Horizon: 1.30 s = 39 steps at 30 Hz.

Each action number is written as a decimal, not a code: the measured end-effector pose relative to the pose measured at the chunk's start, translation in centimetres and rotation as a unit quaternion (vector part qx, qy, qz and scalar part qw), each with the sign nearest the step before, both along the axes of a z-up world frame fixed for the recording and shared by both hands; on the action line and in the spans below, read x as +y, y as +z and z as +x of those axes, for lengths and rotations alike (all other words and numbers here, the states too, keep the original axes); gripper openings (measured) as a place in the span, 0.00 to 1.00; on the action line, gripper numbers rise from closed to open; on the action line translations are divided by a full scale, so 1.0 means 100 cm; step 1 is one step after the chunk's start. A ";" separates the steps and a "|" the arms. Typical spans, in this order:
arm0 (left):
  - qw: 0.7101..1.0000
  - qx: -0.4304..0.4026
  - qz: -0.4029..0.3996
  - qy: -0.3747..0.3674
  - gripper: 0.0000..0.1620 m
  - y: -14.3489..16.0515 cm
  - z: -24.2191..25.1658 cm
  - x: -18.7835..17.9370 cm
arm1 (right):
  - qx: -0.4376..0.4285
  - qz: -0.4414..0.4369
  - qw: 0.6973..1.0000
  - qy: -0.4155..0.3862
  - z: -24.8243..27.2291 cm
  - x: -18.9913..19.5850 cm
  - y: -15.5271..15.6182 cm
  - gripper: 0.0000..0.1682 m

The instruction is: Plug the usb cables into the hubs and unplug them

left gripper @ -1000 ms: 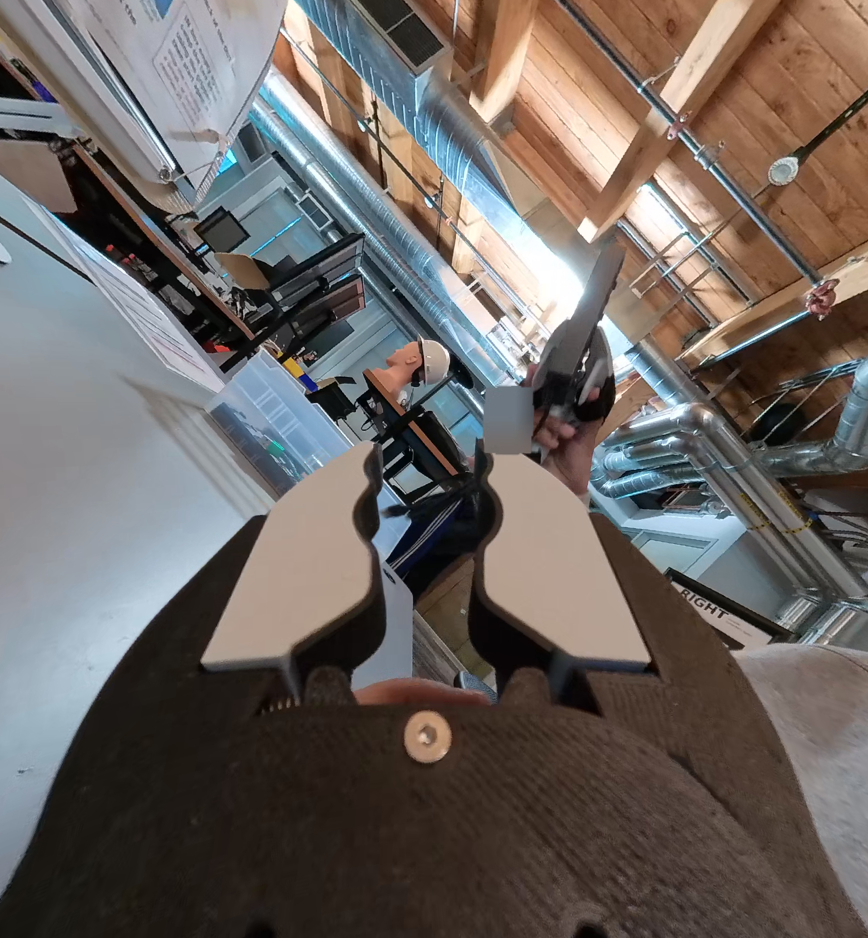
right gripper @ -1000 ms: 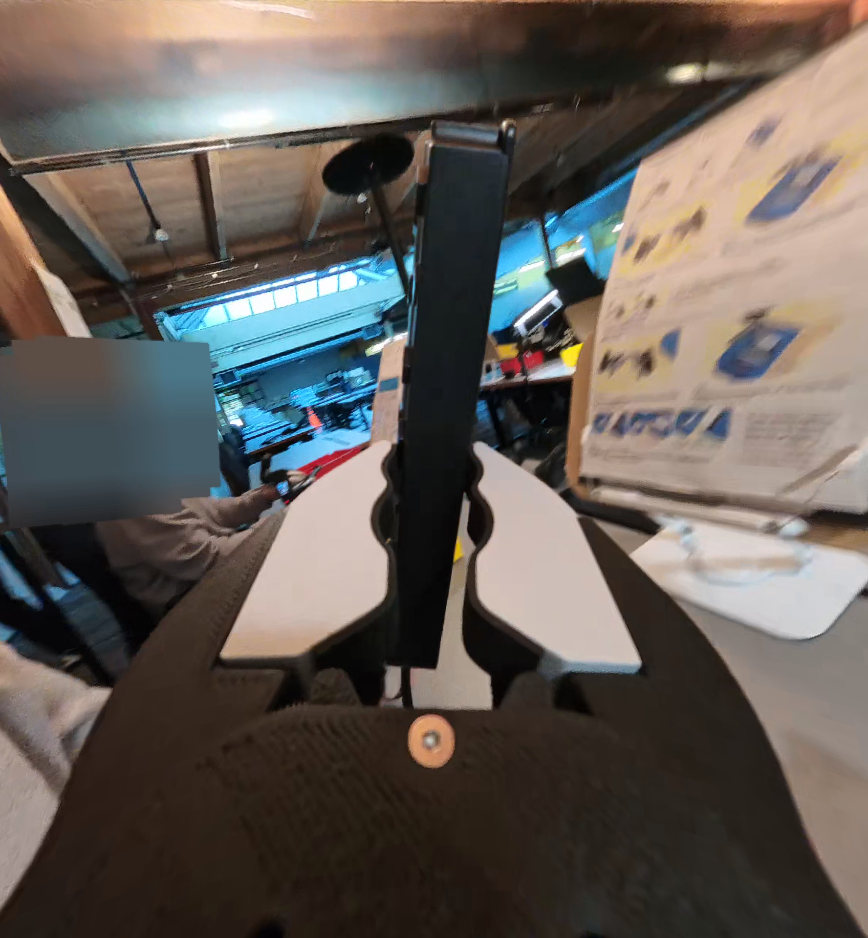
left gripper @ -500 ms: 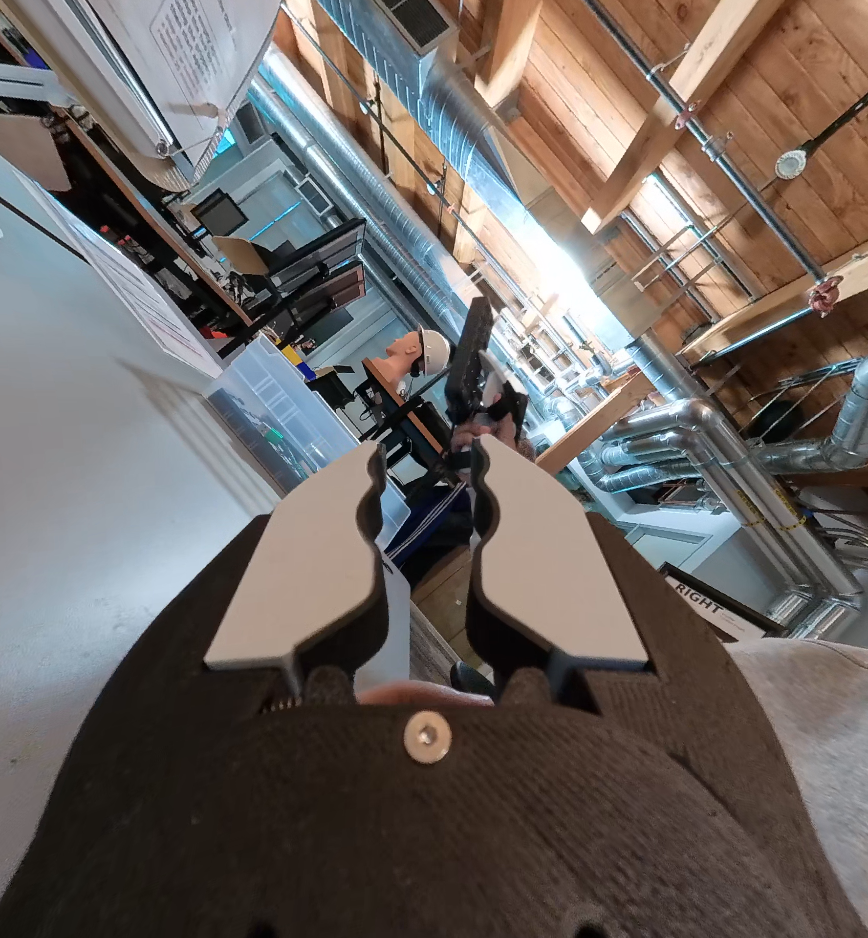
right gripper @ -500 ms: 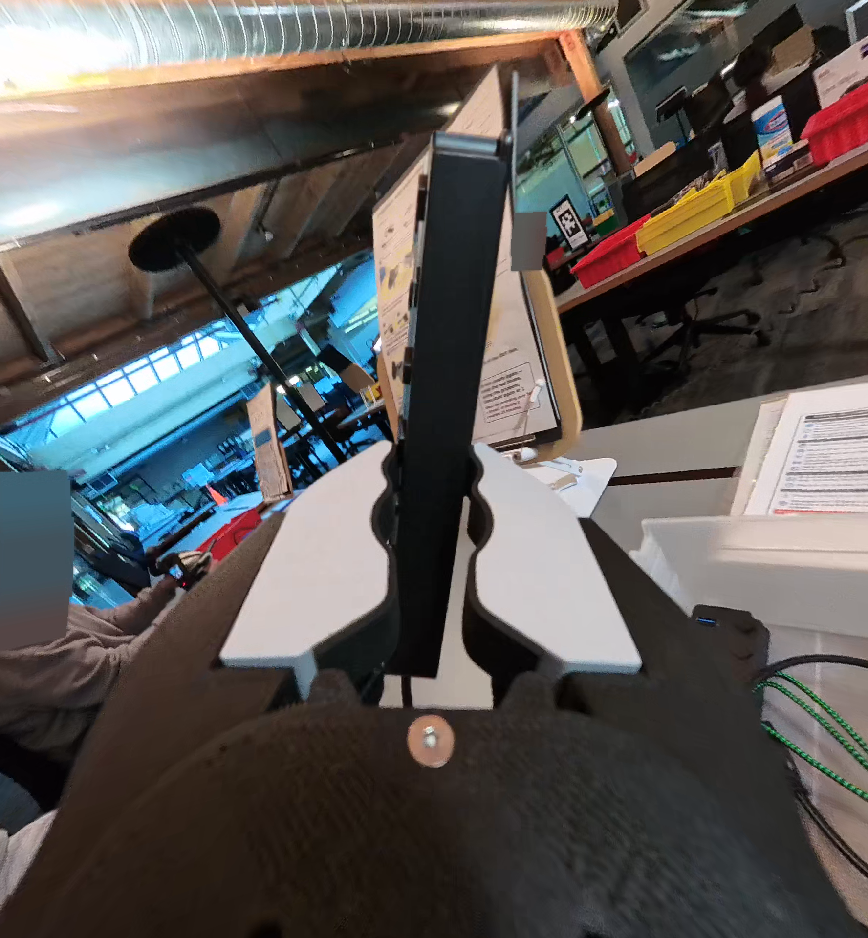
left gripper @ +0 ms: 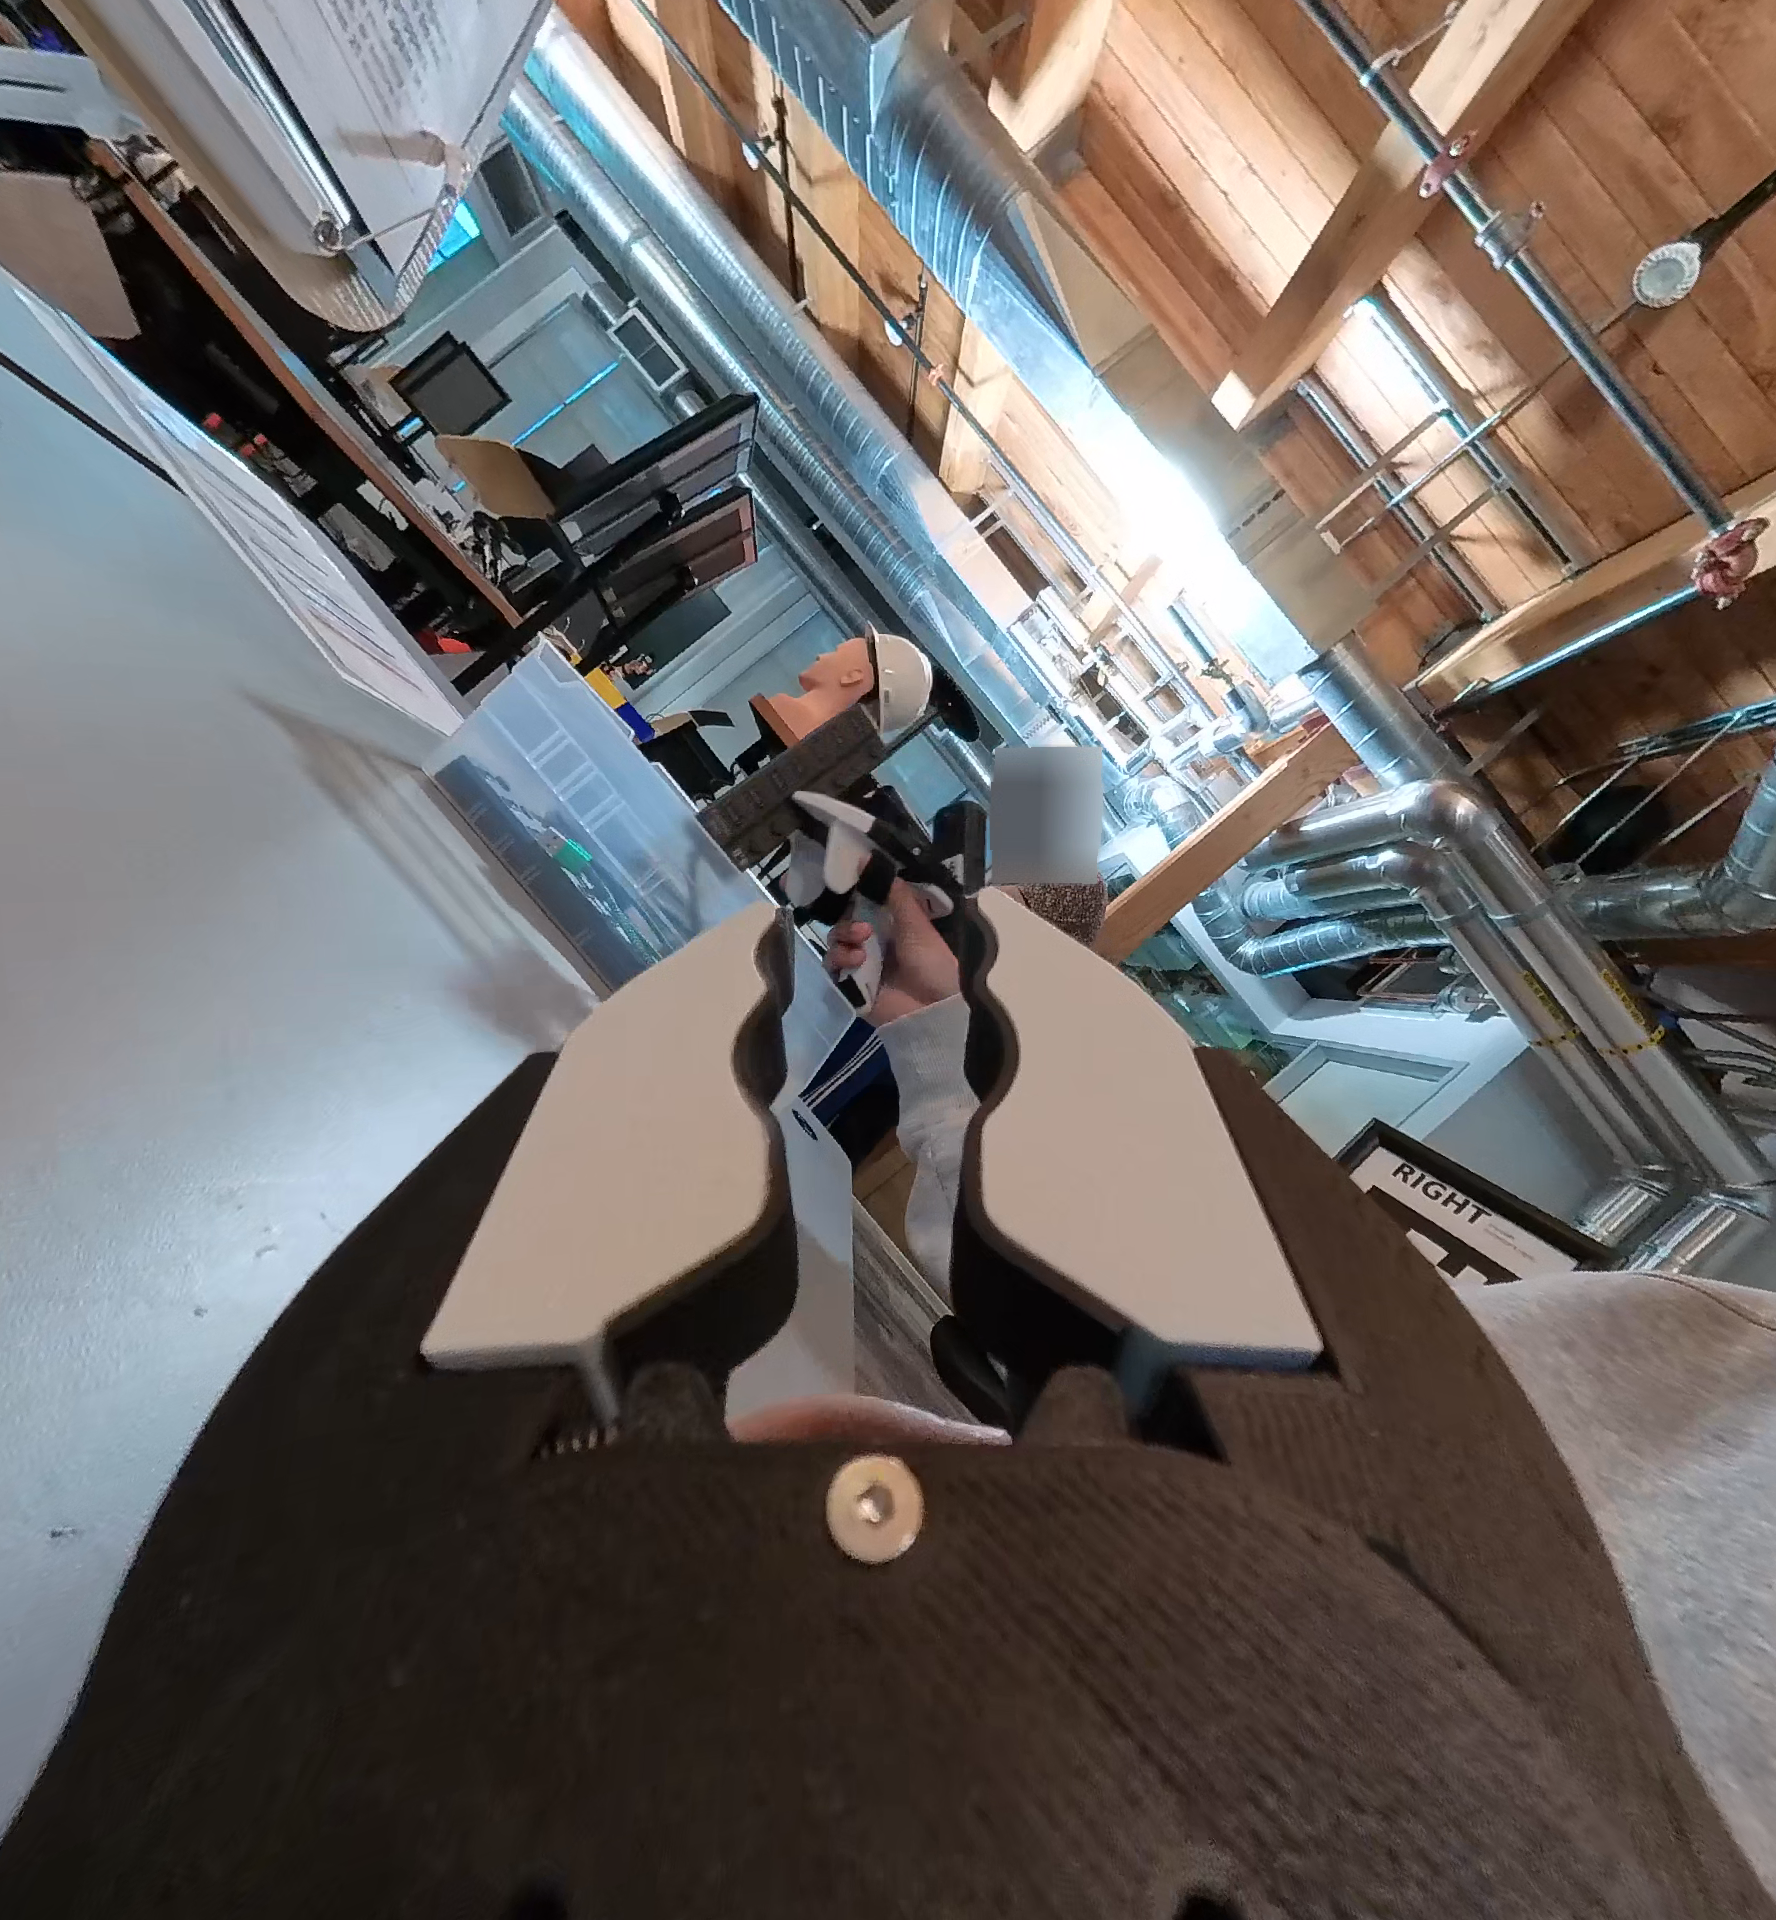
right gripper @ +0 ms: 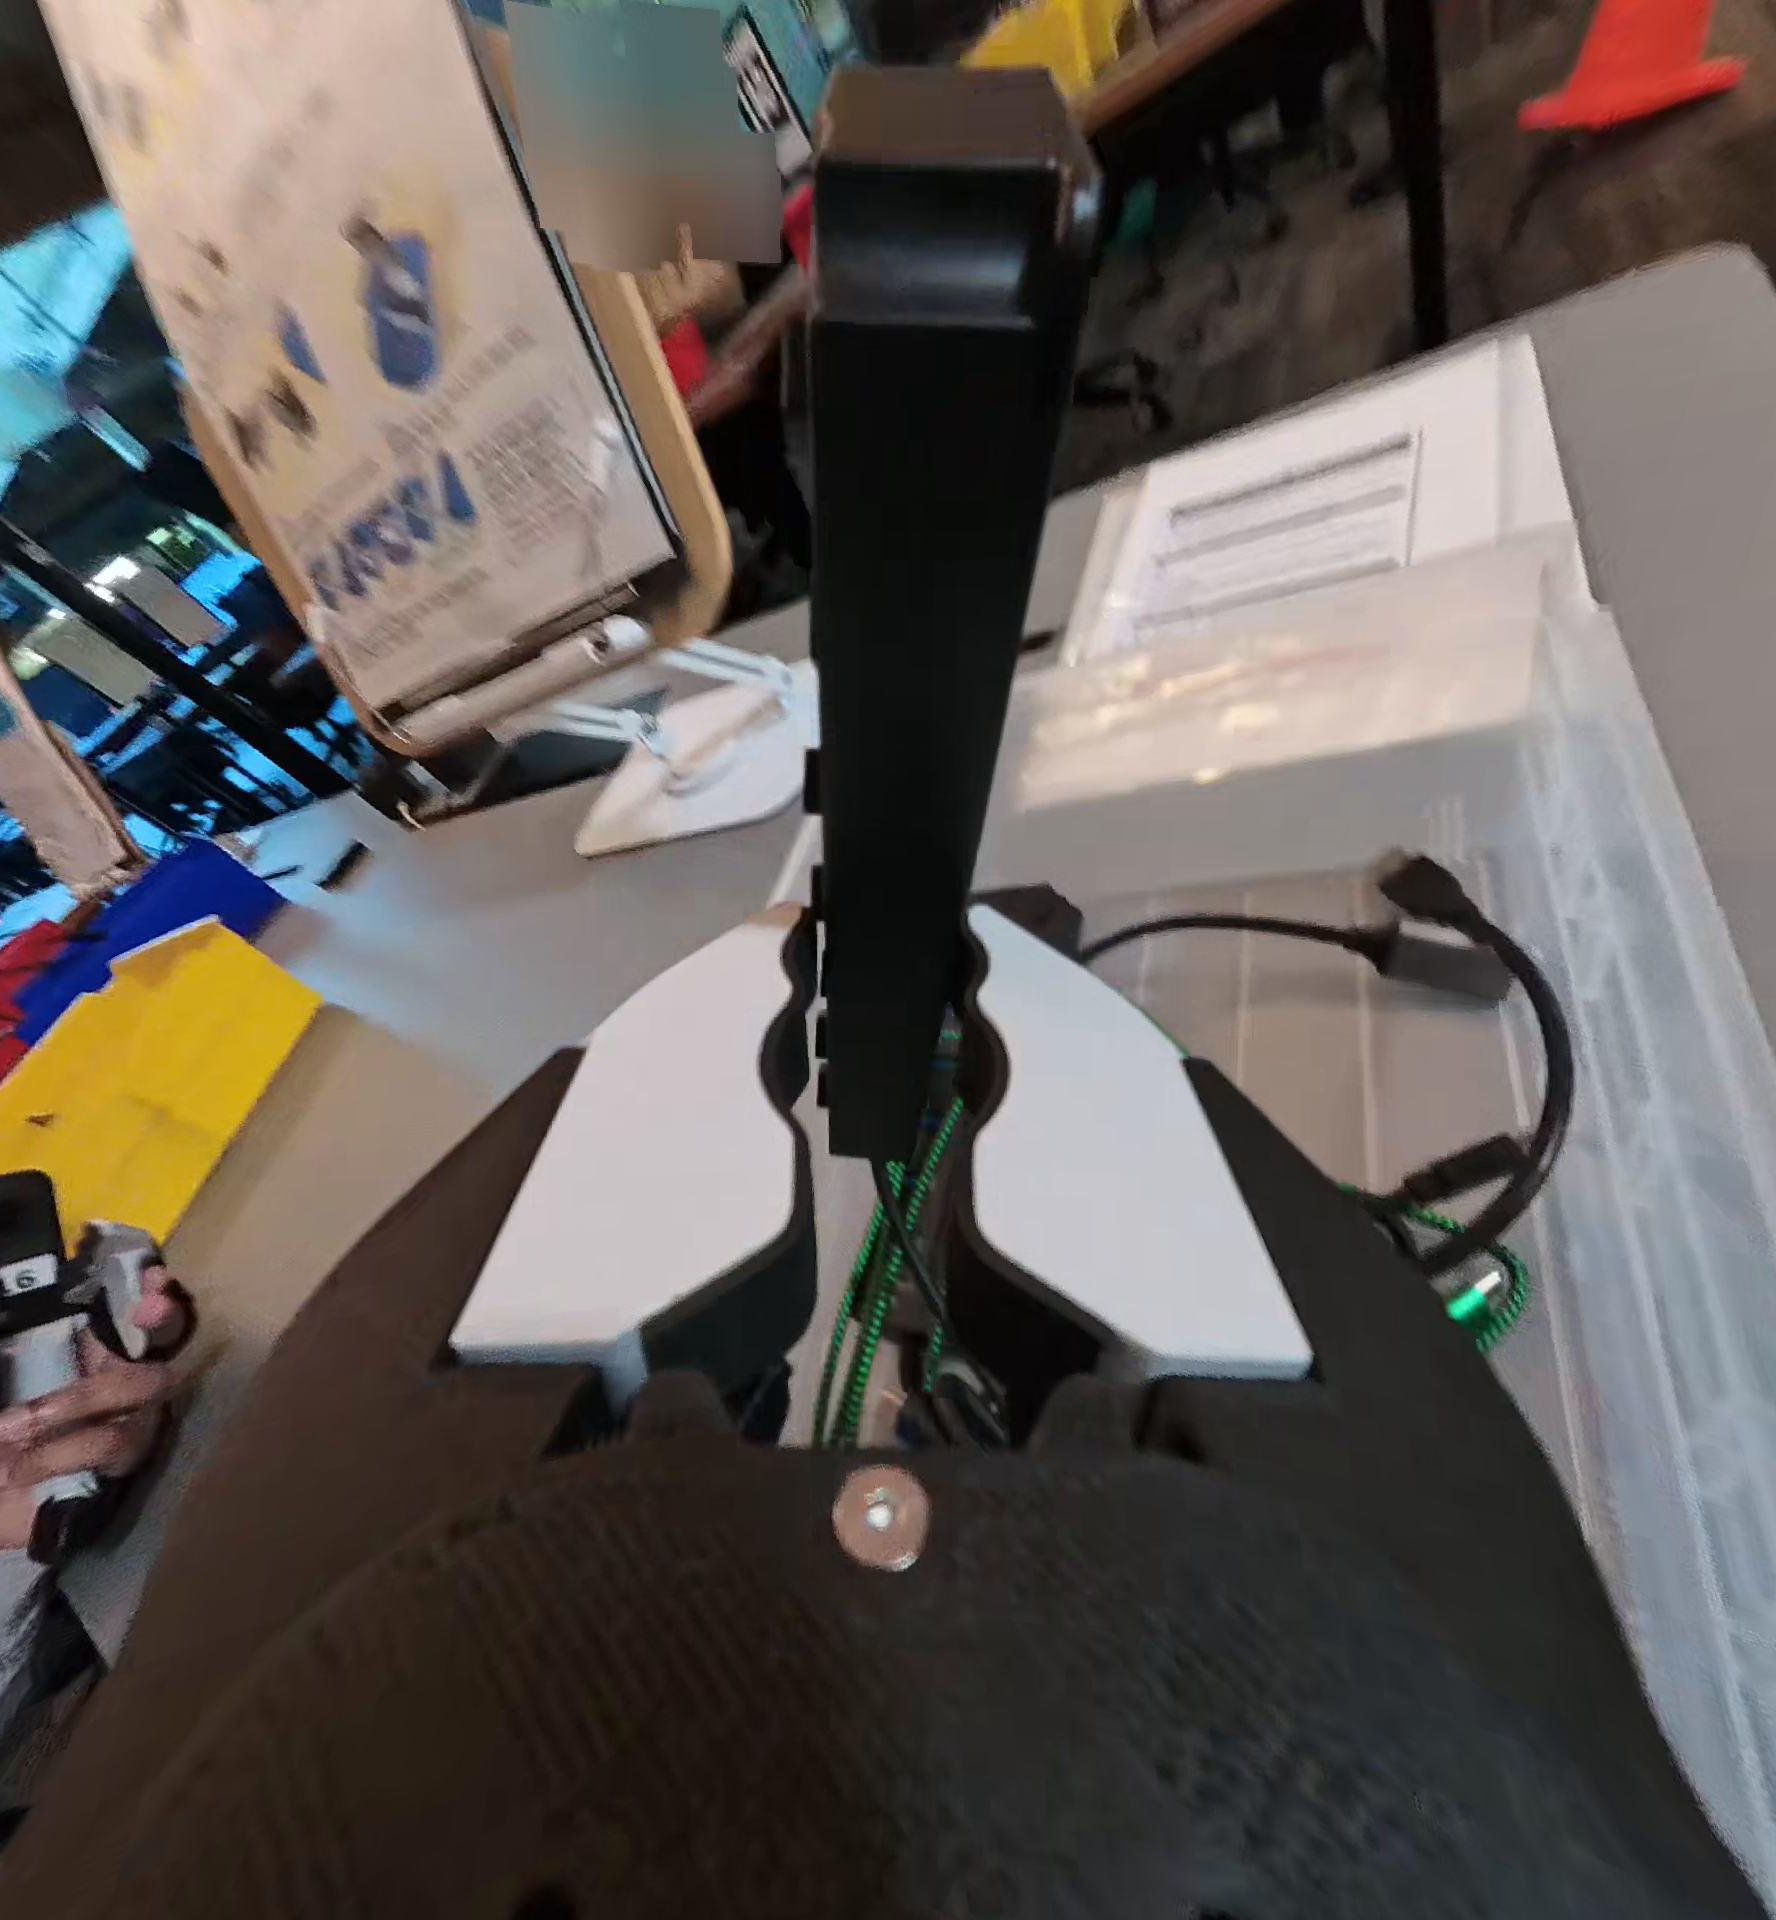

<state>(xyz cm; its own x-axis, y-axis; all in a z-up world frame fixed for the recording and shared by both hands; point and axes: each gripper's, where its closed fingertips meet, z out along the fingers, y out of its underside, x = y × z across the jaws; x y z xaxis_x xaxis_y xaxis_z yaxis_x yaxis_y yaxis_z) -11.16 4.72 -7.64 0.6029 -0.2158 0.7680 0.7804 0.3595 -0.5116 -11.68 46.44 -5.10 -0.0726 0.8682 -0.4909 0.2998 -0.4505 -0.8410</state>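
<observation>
Stretching across the right wrist view, the grey table [right gripper: 468,935] carries a clear bin [right gripper: 1632,1143], and that bin serves as the landmark. Beyond the bin stands a poster board [right gripper: 364,343] on a white stand, with a printed sheet at the bin's far end. On the side of the bin toward the left claw lies a yellow tray [right gripper: 125,1070].

Inside the bin sit the cables: a black cable [right gripper: 1528,997] looping near its middle with a dark plug [right gripper: 1424,894] pointing away, and a green braided cable [right gripper: 1486,1288] at its near end, some strands running under the right claw.

Above the bin's near end, the right claw [right gripper: 884,1029] is closed on the hub [right gripper: 925,623], a long black bar clamped at its lower end. Its long axis runs straight out along the fingers, rising away from the claw; small bumps, likely ports, line the bar's edge away from the bin.

Well off from the bin, past the yellow tray, the left claw [left gripper: 873,1049] is parted and empty, pointed up at the ceiling; the hub shows small beyond its tips.

My judgement: the cables lie just below and beside the right claw, so it is nearer, but it is occupied. The free left claw must cross to the bin for a plug, then meet the ports on the hub's side facing it.
</observation>
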 end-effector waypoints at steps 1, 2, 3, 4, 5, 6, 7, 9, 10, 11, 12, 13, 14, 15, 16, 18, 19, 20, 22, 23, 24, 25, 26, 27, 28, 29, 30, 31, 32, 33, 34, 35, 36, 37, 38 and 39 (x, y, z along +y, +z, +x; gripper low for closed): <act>1.000 0.000 -0.001 -0.001 0.19 0.000 0.000 0.000 | -0.015 -0.001 1.000 -0.002 -0.001 0.001 -0.009 0.14; 1.000 -0.001 -0.001 -0.001 0.19 -0.001 0.000 0.000 | -0.026 -0.006 1.000 -0.006 -0.002 0.002 -0.017 0.15; 1.000 -0.001 -0.001 -0.001 0.19 -0.001 0.000 0.000 | -0.035 -0.015 0.999 -0.012 -0.004 0.003 -0.024 0.15; 1.000 -0.002 -0.001 0.000 0.19 -0.001 -0.001 0.000 | -0.043 -0.025 0.999 -0.018 -0.005 0.005 -0.029 0.15; 1.000 -0.003 -0.001 0.000 0.19 -0.001 -0.001 -0.001 | -0.050 -0.033 0.998 -0.025 -0.006 0.006 -0.034 0.16; 1.000 -0.003 -0.001 0.000 0.19 -0.001 -0.001 -0.001 | -0.056 -0.039 0.997 -0.029 -0.006 0.008 -0.037 0.19; 1.000 -0.004 -0.001 0.000 0.19 -0.001 -0.001 -0.001 | -0.063 -0.042 0.997 -0.032 -0.006 0.009 -0.042 0.24; 1.000 -0.005 -0.001 0.000 0.19 -0.002 -0.002 -0.001 | -0.084 -0.043 0.995 -0.038 -0.005 0.012 -0.049 0.33; 1.000 -0.006 -0.001 -0.001 0.19 -0.002 -0.002 -0.001 | -0.093 -0.036 0.994 -0.044 -0.003 0.015 -0.051 0.36; 1.000 -0.007 -0.001 -0.001 0.19 -0.003 -0.002 -0.001 | -0.098 -0.028 0.994 -0.044 0.000 0.017 -0.051 0.33; 1.000 -0.008 -0.002 -0.002 0.19 -0.003 -0.002 -0.001 | -0.091 -0.025 0.995 -0.044 0.003 0.019 -0.046 0.28; 1.000 -0.009 -0.002 -0.002 0.19 -0.003 -0.002 -0.001 | -0.082 -0.027 0.995 -0.051 0.006 0.022 -0.039 0.28; 1.000 -0.009 -0.002 -0.002 0.19 -0.004 -0.002 -0.001 | -0.074 -0.026 0.995 -0.061 0.010 0.027 -0.032 0.28; 1.000 -0.009 -0.002 -0.002 0.19 -0.004 -0.002 -0.001 | -0.066 -0.022 0.995 -0.067 0.014 0.030 -0.025 0.27; 1.000 -0.010 -0.002 -0.002 0.19 -0.004 -0.003 0.000 | -0.056 -0.016 0.996 -0.071 0.018 0.033 -0.017 0.27; 1.000 -0.012 -0.003 -0.003 0.19 -0.005 -0.003 0.000 | -0.032 0.000 0.996 -0.080 0.026 0.040 -0.003 0.27; 1.000 -0.013 -0.003 -0.004 0.19 -0.005 -0.003 0.000 | -0.022 0.009 0.996 -0.088 0.031 0.044 0.003 0.27; 1.000 -0.013 -0.002 -0.004 0.19 -0.005 -0.002 0.000 | -0.014 0.018 0.995 -0.097 0.036 0.049 0.007 0.27; 1.000 -0.014 -0.002 -0.005 0.19 -0.005 -0.002 0.000 | -0.001 0.036 0.992 -0.124 0.047 0.062 0.012 0.28; 1.000 -0.014 -0.002 -0.004 0.19 -0.004 -0.002 0.000 | -0.001 0.046 0.989 -0.143 0.053 0.071 0.011 0.29; 1.000 -0.014 -0.002 -0.004 0.19 -0.004 -0.001 0.000 | -0.006 0.061 0.984 -0.165 0.060 0.080 0.008 0.29; 1.000 -0.013 -0.002 -0.004 0.19 -0.004 -0.001 0.000 | -0.014 0.081 0.979 -0.185 0.066 0.089 0.003 0.30; 1.000 -0.013 -0.002 -0.004 0.19 -0.004 -0.001 0.000 | -0.025 0.104 0.973 -0.203 0.072 0.097 -0.003 0.30; 1.000 -0.014 -0.002 -0.004 0.19 -0.004 -0.001 0.000 | -0.040 0.130 0.967 -0.218 0.078 0.103 -0.011 0.30; 1.000 -0.014 -0.002 -0.003 0.19 -0.004 -0.001 0.000 | -0.057 0.157 0.959 -0.229 0.083 0.108 -0.019 0.31; 1.000 -0.014 -0.003 -0.003 0.19 -0.004 -0.001 -0.001 | -0.071 0.182 0.952 -0.235 0.087 0.111 -0.027 0.32; 1.000 -0.015 -0.003 -0.003 0.19 -0.004 -0.001 -0.001 | -0.082 0.204 0.946 -0.238 0.091 0.111 -0.034 0.33; 1.000 -0.015 -0.003 -0.003 0.19 -0.005 -0.001 -0.001 | -0.092 0.221 0.941 -0.240 0.094 0.110 -0.041 0.35; 1.000 -0.015 -0.003 -0.003 0.19 -0.005 -0.002 -0.001 | -0.101 0.234 0.937 -0.240 0.097 0.109 -0.047 0.36; 1.000 -0.016 -0.004 -0.004 0.19 -0.005 -0.002 -0.001 | -0.108 0.242 0.934 -0.239 0.101 0.107 -0.053 0.37; 1.000 -0.016 -0.004 -0.004 0.19 -0.005 -0.002 0.000 | -0.113 0.246 0.933 -0.238 0.104 0.105 -0.059 0.37; 1.000 -0.017 -0.004 -0.004 0.19 -0.006 -0.002 0.000 | -0.119 0.244 0.933 -0.234 0.107 0.104 -0.066 0.37; 1.000 -0.018 -0.003 -0.005 0.19 -0.006 -0.002 0.000 | -0.126 0.237 0.935 -0.231 0.110 0.102 -0.073 0.38; 1.000 -0.020 -0.003 -0.006 0.19 -0.007 -0.003 0.000 | -0.130 0.226 0.938 -0.226 0.113 0.101 -0.079 0.38; 1.000 -0.022 -0.003 -0.007 0.19 -0.007 -0.003 0.000 | -0.131 0.210 0.944 -0.220 0.115 0.099 -0.084 0.37; 1.000 -0.024 -0.002 -0.007 0.19 -0.007 -0.003 0.000 | -0.129 0.191 0.949 -0.213 0.115 0.097 -0.088 0.36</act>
